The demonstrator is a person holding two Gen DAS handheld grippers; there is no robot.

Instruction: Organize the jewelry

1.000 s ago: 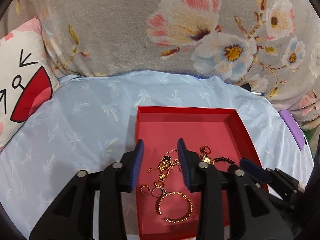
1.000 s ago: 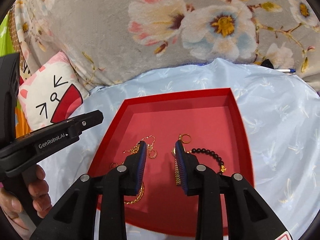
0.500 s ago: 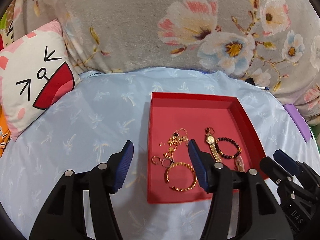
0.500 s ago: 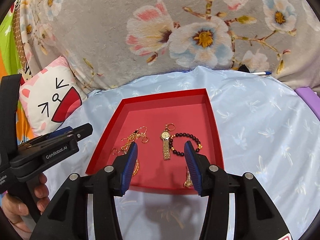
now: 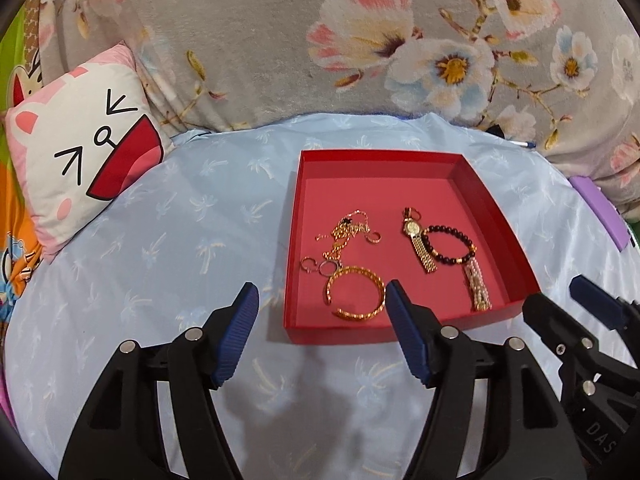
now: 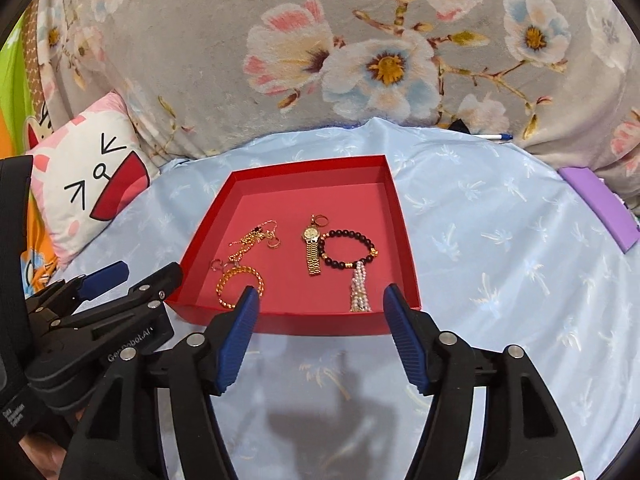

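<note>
A pale blue sheet (image 5: 168, 248) printed with small white palm trees covers the bed, its satin surface catching soft light and showing faint shadows near the front edge. Along the bed's far edge rises a grey plush blanket (image 5: 260, 40) with large pink, cream and blue flowers on brown twigs. At the far left corner leans a white and pink cartoon pillow (image 5: 80, 152) with a drawn face and a wide red mouth; orange and green printed fabric (image 5: 16, 216) shows beyond it. At the right edge lies a flat purple pad (image 6: 600, 204), and a pen (image 6: 494, 136) rests at the blanket's foot.
</note>
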